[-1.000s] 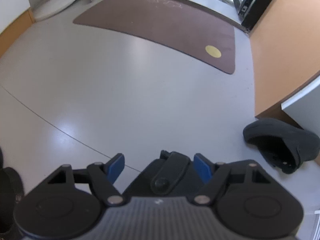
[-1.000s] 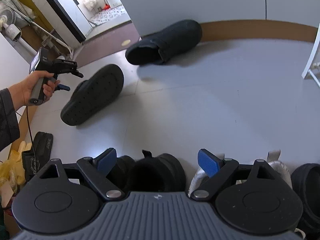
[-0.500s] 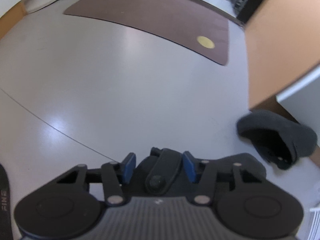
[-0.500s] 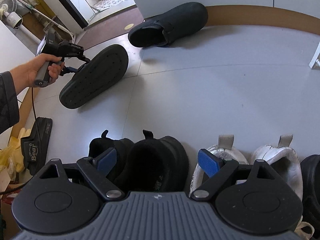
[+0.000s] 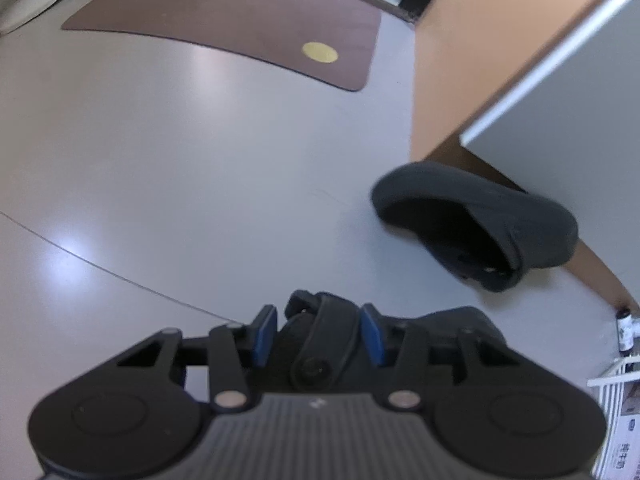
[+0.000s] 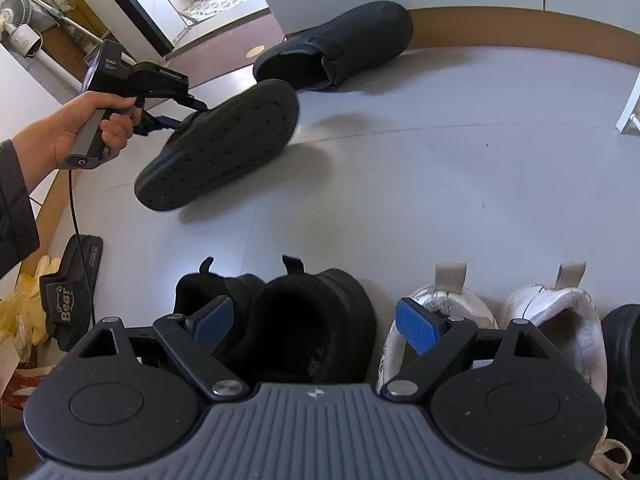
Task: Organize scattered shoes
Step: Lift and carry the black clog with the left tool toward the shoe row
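The left gripper (image 5: 319, 334), jaws closing, pinches a black clog (image 6: 218, 146) off the floor (image 6: 400, 152); its mate (image 5: 476, 226) lies beyond. The right gripper (image 6: 314, 324), jaws spread, hangs above black sneakers (image 6: 312, 320).

L claw (image 6: 176, 120), held in person's hand (image 6: 86, 136) at far left w/ dark sleeve (image 6: 12, 208) showing, points down-right; jaws closing on a black clog (image 6: 224, 144), lifted, sole up. R claw (image 6: 316, 324) near, tilted down, jaws wide, nothing between.
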The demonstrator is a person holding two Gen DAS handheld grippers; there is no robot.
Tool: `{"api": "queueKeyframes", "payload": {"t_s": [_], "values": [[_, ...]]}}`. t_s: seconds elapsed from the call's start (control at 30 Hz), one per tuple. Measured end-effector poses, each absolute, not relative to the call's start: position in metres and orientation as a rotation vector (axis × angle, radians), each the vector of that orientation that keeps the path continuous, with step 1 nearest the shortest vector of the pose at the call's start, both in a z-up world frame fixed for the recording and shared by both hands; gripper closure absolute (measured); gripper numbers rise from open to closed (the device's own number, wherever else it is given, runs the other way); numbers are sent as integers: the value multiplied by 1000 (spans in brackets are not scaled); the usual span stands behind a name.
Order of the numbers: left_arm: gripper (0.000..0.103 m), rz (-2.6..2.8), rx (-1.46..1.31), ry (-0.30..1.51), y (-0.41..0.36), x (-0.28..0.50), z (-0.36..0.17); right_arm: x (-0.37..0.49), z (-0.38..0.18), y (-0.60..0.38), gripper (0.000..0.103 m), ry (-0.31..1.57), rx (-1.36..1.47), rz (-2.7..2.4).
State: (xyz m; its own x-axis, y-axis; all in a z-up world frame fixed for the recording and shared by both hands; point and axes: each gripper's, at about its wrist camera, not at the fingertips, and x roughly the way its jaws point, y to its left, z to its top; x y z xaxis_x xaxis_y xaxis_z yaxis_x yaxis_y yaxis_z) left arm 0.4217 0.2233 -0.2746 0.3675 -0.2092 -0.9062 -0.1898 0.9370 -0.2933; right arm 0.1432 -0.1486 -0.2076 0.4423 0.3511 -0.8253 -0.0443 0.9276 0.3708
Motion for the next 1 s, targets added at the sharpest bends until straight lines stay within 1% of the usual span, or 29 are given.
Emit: {"api": "queueKeyframes", "payload": {"t_s": [0.53, 0.6, 0.63, 0.73, 1.0], "values": [[65, -283, -384, 1201, 107, 408, -281, 139, -216, -157, 11, 1094, 341, 243], [68, -313, -385, 1204, 96, 403, -280, 139, -217, -159, 11, 1094, 335, 239], [73, -333, -388, 1209, 90, 400, -279, 138, -218, -160, 11, 1096, 333, 237], [79, -403, -382, 1233, 72, 390, -282, 137, -221, -163, 11, 1102, 342, 235], [83, -460, -395, 1255, 50, 379, -296, 133, -223, -170, 11, 1100, 343, 228]]}}
